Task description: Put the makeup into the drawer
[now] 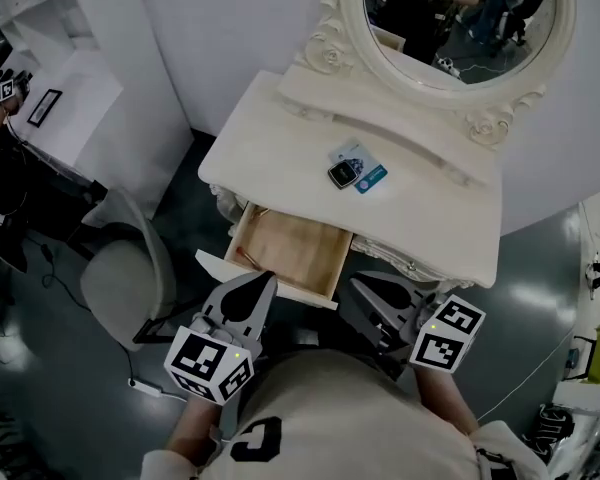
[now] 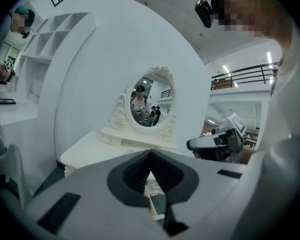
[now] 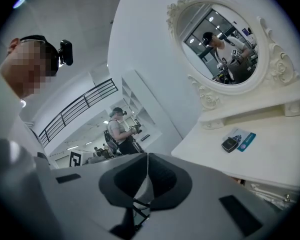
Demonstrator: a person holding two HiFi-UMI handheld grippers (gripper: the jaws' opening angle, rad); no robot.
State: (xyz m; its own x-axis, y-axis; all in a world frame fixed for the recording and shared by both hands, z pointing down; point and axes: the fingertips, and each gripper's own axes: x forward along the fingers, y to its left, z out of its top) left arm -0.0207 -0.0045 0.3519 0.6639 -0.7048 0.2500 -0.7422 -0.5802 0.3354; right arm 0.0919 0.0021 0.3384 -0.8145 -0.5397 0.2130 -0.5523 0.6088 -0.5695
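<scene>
White dressing table [image 1: 280, 118] as landmark, with oval mirror [image 1: 450, 28] along its back edge. Makeup [image 1: 343, 174], a small dark compact touching a blue-and-white packet [image 1: 372, 177], near the middle of the tabletop, in front of the mirror's base. Wooden drawer [image 1: 290, 253] pulled open from the table's front, below the makeup. Left gripper [image 1: 263, 283] at the drawer's front left corner, right gripper [image 1: 362, 288] just beside its front right corner. Both with jaws pressed together, nothing between them. Grey chair [image 1: 120, 278] off the table's left side.

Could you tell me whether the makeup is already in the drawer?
No, the makeup lies on the tabletop, beyond the open drawer.
</scene>
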